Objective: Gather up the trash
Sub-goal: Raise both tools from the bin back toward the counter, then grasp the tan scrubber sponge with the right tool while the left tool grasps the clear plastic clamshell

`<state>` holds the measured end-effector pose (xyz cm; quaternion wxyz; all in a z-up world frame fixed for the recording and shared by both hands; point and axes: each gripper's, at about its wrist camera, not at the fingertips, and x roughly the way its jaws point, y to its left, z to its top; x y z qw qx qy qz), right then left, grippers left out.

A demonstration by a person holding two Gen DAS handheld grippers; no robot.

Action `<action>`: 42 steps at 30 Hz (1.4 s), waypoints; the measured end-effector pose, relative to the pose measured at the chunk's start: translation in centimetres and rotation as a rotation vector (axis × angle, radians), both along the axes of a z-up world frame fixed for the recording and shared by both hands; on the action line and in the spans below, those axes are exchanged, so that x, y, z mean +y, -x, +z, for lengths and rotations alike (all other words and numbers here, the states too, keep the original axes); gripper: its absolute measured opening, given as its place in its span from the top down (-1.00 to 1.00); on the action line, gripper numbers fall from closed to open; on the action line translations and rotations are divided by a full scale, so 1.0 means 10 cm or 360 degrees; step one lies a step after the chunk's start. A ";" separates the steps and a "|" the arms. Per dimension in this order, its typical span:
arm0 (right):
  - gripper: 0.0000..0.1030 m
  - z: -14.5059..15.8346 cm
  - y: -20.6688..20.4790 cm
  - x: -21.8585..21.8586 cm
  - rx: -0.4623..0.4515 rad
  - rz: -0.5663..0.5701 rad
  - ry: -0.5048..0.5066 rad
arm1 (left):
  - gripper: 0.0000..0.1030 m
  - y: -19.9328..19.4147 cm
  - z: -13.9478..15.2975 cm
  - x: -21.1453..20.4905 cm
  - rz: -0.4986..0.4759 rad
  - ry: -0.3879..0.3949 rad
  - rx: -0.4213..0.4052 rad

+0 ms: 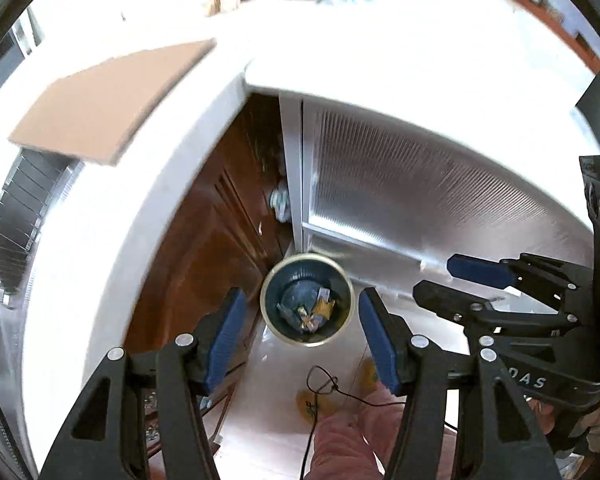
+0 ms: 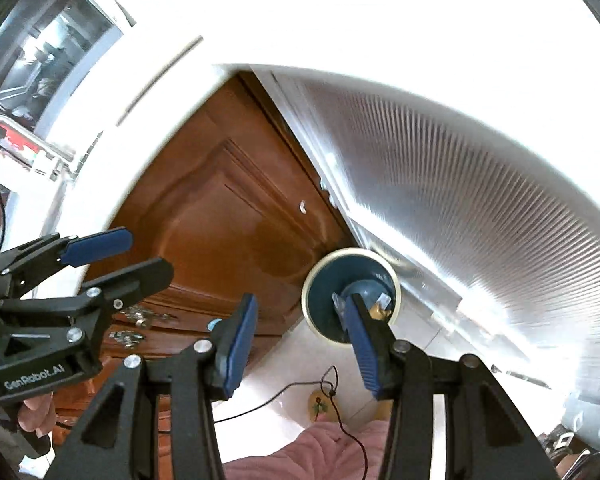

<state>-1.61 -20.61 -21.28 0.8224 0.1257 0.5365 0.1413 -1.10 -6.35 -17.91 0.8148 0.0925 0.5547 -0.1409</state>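
Item: bin [image 1: 307,300], round, dark blue, pale rim, standing on the floor [image 1: 268,392] in the corner between a brown cabinet door [image 2: 228,208] and a ribbed white panel [image 1: 420,176]. Contents: several scraps of trash [image 1: 314,314], yellow and clear wrappers, lying at the bottom. Left gripper [image 1: 302,342]: fingers apart, nothing between them, pointing down over the bin. Right gripper [image 2: 300,344]: fingers apart, nothing held; one finger overlaps the bin in its own view, with no sign of contact. Counter [image 1: 340,60]: white, overexposed, carrying 1 flat brown cardboard sheet [image 1: 112,96] near its edge; blurred items sit at the far end, and whether any is trash cannot be told. Status: some trash is already deposited, both grippers are free; remaining work, judged from here, is checking the counter for further scraps.
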 end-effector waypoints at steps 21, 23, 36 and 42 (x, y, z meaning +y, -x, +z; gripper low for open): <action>0.10 1.49 0.11 -0.35 -0.0484 0.0168 -0.0031 | -0.12 0.16 1.34 -0.25 0.0100 0.0039 -0.0379; 0.10 1.57 0.10 -0.37 -0.0508 0.0194 -0.0015 | -0.14 0.17 1.45 -0.27 0.0119 0.0040 -0.0415; 0.10 1.98 -0.08 -0.38 -0.0594 0.0326 0.0168 | -0.31 0.17 1.98 -0.25 0.0273 0.0076 -0.0569; 0.10 2.15 -0.17 -0.36 -0.0627 0.0363 0.0165 | -0.33 0.14 2.14 -0.11 0.0336 0.0067 -0.0603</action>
